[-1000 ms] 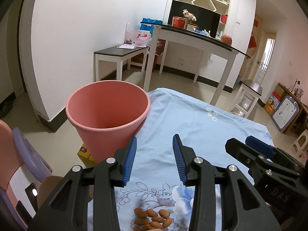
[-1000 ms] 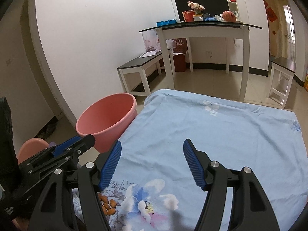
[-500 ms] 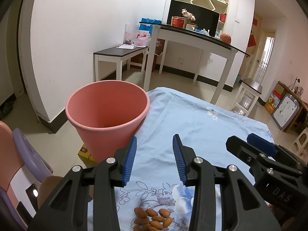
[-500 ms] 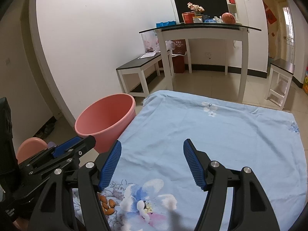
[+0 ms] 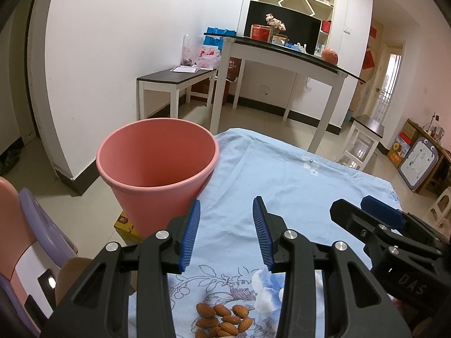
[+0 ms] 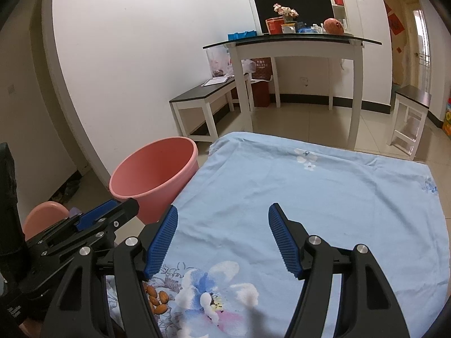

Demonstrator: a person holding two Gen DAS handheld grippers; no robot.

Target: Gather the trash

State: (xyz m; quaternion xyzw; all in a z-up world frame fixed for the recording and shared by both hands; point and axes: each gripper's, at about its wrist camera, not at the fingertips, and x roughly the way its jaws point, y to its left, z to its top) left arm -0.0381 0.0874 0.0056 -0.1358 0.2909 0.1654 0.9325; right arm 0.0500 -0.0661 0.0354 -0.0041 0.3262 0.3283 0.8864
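A small heap of brown almonds (image 5: 222,321) lies on the light blue flowered cloth (image 5: 282,180), near its front edge; the right wrist view shows the almonds (image 6: 157,298) low and left. My left gripper (image 5: 227,236) hovers above and just beyond them, open, nothing between its blue pads. My right gripper (image 6: 222,239) hangs to the right of it, open wider and empty, over a printed flower. A pink bucket (image 5: 157,169) stands off the cloth's left edge, its mouth open upward; the same bucket (image 6: 155,174) appears beyond my left gripper (image 6: 107,217).
A pink and purple child's chair (image 5: 22,242) stands at the near left. A yellow box (image 5: 124,225) lies on the floor under the bucket. Farther back are a low dark bench (image 5: 174,79), a tall white table (image 5: 282,56) and a small white stool (image 5: 363,138).
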